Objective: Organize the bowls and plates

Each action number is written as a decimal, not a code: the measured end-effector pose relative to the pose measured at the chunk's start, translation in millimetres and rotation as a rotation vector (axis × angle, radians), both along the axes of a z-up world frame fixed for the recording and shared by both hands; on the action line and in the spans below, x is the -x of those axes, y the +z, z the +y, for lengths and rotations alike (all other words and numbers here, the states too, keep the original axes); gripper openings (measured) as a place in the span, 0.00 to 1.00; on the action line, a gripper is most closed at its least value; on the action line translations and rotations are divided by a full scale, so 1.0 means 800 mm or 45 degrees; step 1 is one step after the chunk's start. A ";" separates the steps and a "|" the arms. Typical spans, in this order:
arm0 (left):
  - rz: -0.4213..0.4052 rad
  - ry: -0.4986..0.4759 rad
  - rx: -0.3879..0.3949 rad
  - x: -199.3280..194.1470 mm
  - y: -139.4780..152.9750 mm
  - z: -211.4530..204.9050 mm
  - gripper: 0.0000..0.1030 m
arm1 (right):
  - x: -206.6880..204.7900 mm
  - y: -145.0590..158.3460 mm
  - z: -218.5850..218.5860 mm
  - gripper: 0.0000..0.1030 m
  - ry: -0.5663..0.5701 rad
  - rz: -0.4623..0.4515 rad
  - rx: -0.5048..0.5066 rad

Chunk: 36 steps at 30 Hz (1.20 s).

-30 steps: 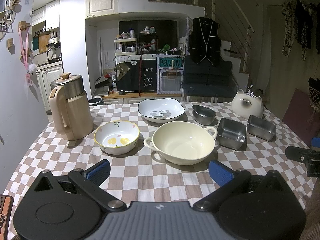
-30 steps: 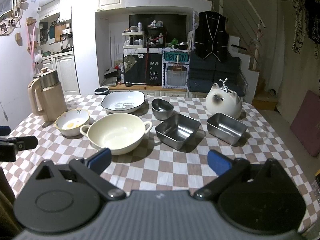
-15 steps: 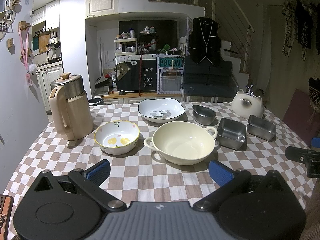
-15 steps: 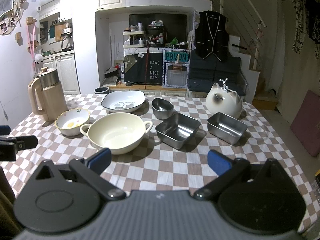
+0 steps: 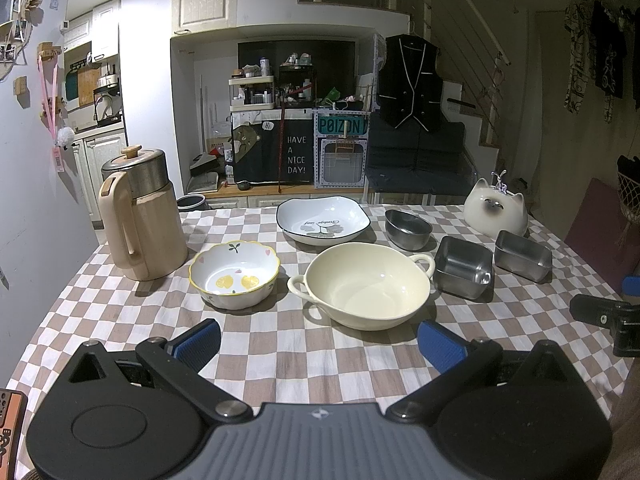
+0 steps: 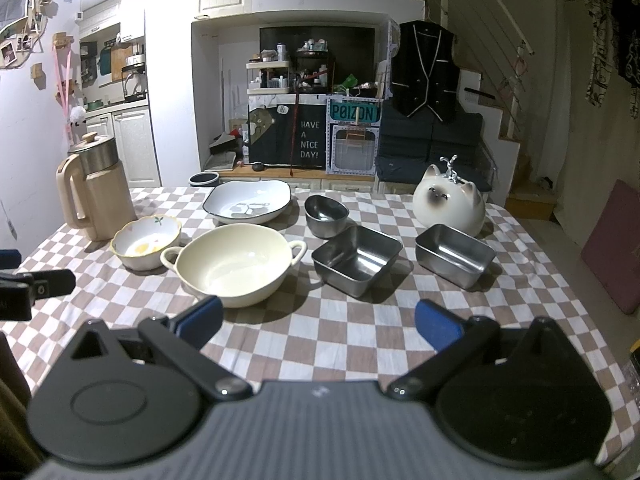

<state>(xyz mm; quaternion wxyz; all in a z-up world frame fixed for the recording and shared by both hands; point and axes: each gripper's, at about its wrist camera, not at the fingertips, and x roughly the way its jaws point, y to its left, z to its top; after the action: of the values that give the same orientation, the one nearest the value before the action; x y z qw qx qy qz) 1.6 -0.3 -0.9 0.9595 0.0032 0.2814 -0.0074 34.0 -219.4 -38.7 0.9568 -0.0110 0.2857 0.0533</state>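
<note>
While both tools sit low at the near edge of the checked desk (image 5: 280, 360), neither grips anything. Left tool (image 5: 319, 342): blue pads spread wide, bottom centre of its frame, nothing between them. Right tool (image 6: 319, 322): blue pads likewise spread, empty, bottom centre of its own frame.

Just beyond the left tool, frame centre: cream two-handled bowl (image 5: 362, 290), upright, empty. To its left, a small scalloped bowl (image 5: 234, 274) with lemon print and yellow rim, close by but apart. Behind the cream bowl, a white shallow dish (image 5: 323, 220) with dark rim and leaf motif.

Right of centre: round steel bowl (image 5: 408, 229), then a square steel tin (image 5: 463, 267) beside the cream bowl's right handle, and a second steel tin (image 5: 522, 255) further right. In the right view the two tins (image 6: 357, 260) (image 6: 455, 255) stand clearly apart.

Upper right of the desk: white cat-shaped ceramic (image 5: 496, 209). Left side: beige kettle (image 5: 140, 216) with steel lid, upright.

Each view catches the other tool's black tip at its frame edge.
</note>
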 end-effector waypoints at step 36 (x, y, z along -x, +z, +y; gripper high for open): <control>-0.167 0.049 -0.006 -0.082 0.053 0.028 1.00 | -0.056 0.025 0.007 1.00 0.059 -0.194 -0.047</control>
<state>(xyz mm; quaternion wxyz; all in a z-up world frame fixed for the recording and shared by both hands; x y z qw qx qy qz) 67.6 22.4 41.1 0.9759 0.0004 0.2180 0.0118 78.9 -214.1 -18.9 0.9743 -0.0038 0.2108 0.0797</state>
